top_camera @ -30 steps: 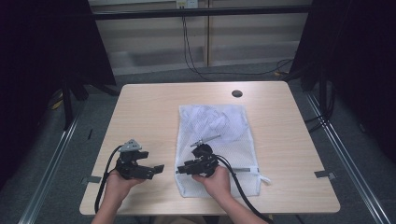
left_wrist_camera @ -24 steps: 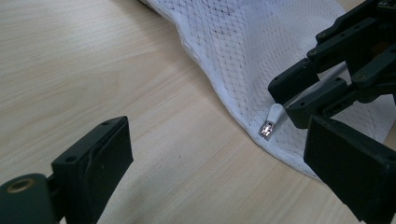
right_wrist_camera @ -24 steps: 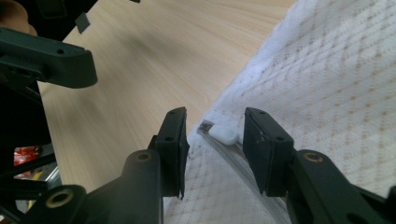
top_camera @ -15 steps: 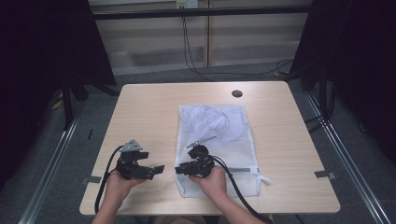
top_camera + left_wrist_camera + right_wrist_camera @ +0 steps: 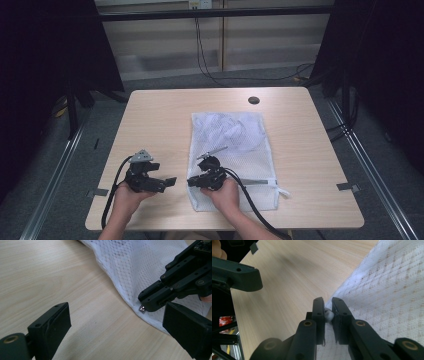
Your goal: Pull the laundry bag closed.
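Here the white mesh laundry bag [image 5: 232, 150] lies flat on the bench [image 5: 160, 120]. The right gripper [image 5: 327, 305] has its fingers pinched on the bag's zipper pull [image 5: 142, 309] at its near-left edge; the left gripper [image 5: 167, 184] hovers just beside, fingers spread wide and empty.

bare table [image 5: 160, 120] left of mesh bag [image 5: 240, 135].

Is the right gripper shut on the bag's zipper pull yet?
Yes: right gripper jaws pinch the small silvery zipper pull at the white mesh laundry bag's edge.
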